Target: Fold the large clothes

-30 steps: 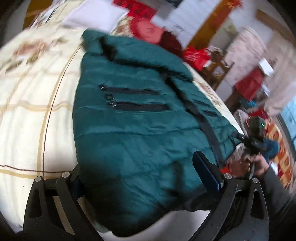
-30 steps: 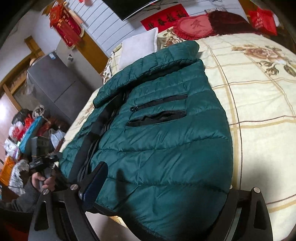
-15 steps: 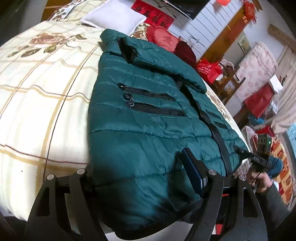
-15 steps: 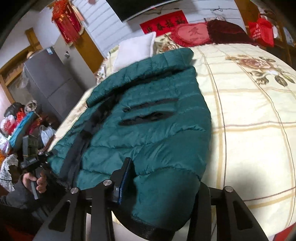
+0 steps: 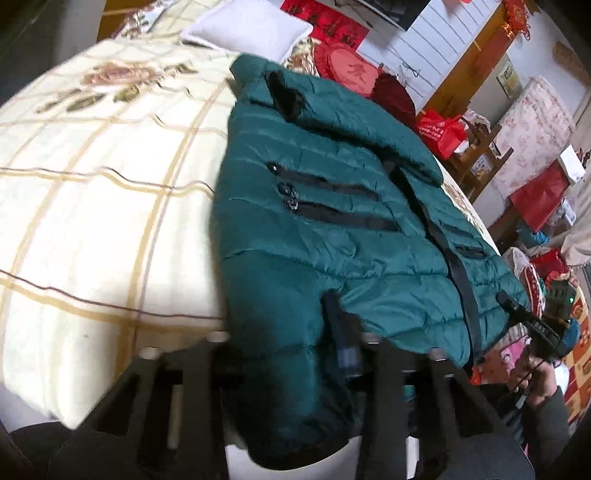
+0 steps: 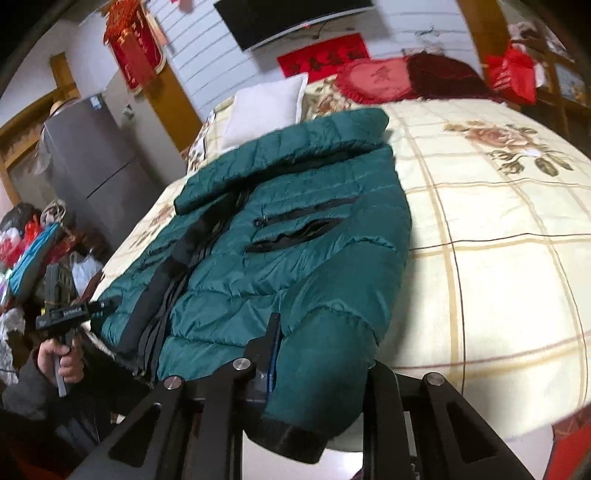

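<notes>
bed: floral checked bedspread (image 6: 498, 236) | white pillow (image 6: 266, 107) | red cushion (image 6: 373, 79) | grey fridge (image 6: 92, 166) | TV (image 6: 288, 18)

A lived-in home bedroom: bed (image 6: 498, 258) with a checked, rose-printed cover; white pillow (image 6: 266, 107) and red cushion (image 6: 373, 79) at its head; red banner (image 6: 325, 55) and TV (image 6: 291, 18) on the wall; grey fridge (image 6: 92, 166) beside a cluttered corner.
</notes>
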